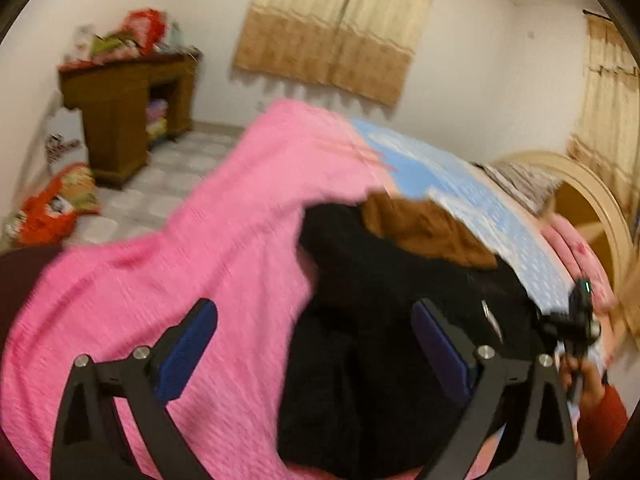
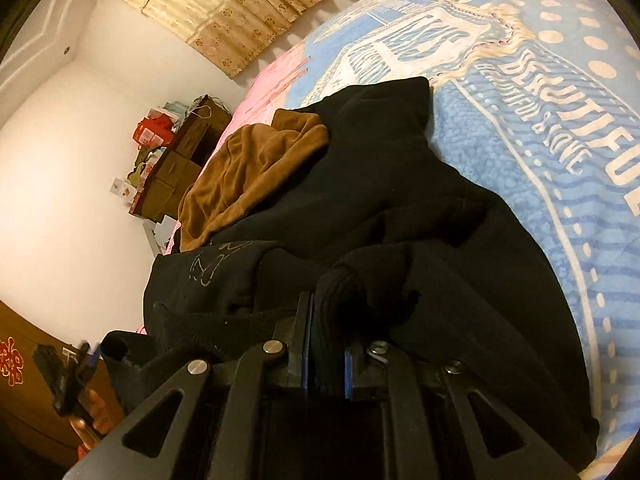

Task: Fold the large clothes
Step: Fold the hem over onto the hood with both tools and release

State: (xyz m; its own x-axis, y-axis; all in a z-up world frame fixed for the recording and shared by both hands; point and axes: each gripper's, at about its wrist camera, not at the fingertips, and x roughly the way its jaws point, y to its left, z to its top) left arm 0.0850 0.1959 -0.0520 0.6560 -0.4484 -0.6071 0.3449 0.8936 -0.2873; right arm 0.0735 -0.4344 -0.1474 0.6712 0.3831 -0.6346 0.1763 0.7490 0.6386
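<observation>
Left gripper: my left gripper (image 1: 314, 334) hangs above the bed with its blue-padded fingers (image 1: 188, 350) spread wide and nothing between them.
Right gripper: my right gripper (image 2: 326, 360) is clamped on a thick fold of the black garment (image 2: 380, 200); the cloth bulges up between the two blue pads.
Black garment: it lies rumpled on the blue blanket (image 2: 540, 120), with a pale line drawing showing on its left part. In the left wrist view it (image 1: 380, 340) sits under my open fingers, beside the pink blanket (image 1: 200, 248).
Brown garment: a crumpled brown piece (image 2: 248, 176) rests against the far side of the black one, touching it.
Blue blanket: printed with white lettering reading "BEAUTIFUL".
Room: a wooden cabinet (image 1: 128, 108) piled with red and green things stands by the white wall, beige curtains (image 1: 336, 28) above.
Picture quality: the left wrist view is motion-blurred.
</observation>
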